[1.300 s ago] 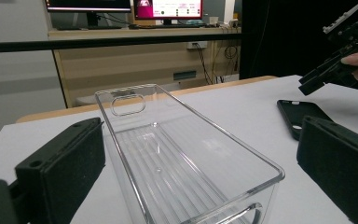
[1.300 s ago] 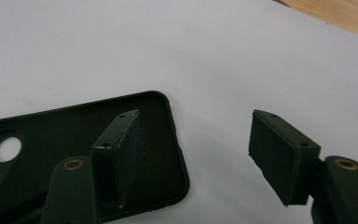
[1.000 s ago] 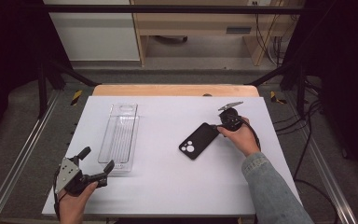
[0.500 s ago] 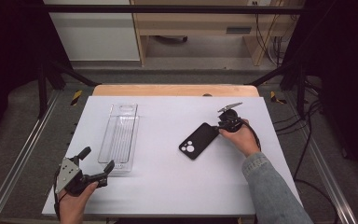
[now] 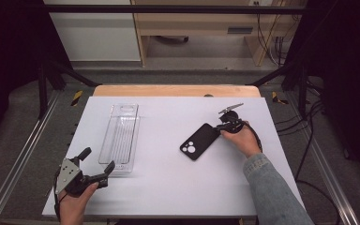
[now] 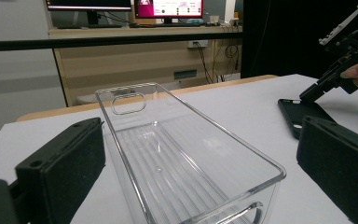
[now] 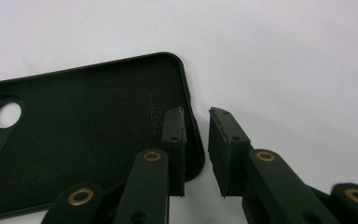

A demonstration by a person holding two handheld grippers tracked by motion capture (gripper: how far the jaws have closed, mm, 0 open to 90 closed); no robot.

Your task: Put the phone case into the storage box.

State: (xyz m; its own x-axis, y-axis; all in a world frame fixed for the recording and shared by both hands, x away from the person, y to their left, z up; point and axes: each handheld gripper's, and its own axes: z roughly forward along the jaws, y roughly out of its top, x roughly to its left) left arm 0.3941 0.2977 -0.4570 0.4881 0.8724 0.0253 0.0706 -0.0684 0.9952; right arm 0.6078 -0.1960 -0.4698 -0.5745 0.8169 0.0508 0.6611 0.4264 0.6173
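A black phone case lies inside-up on the white table, right of centre. My right gripper sits at its far right corner. In the right gripper view the case has its rim between the jaws of that gripper: one pad stands inside the case, the other outside with a small gap. The jaws have just been closing. A clear plastic tray lies left of centre. My left gripper rests at the tray's near end, jaws wide open. In the left gripper view its pads flank the tray.
The white table top has free room between tray and case. A wooden strip runs along its far edge. Metal frame rails and cables lie off both sides. From the left gripper, the right gripper shows above the case.
The right gripper's jaws look a little closer together at the case's corner. Both hands, the tray and the case stay where they were.
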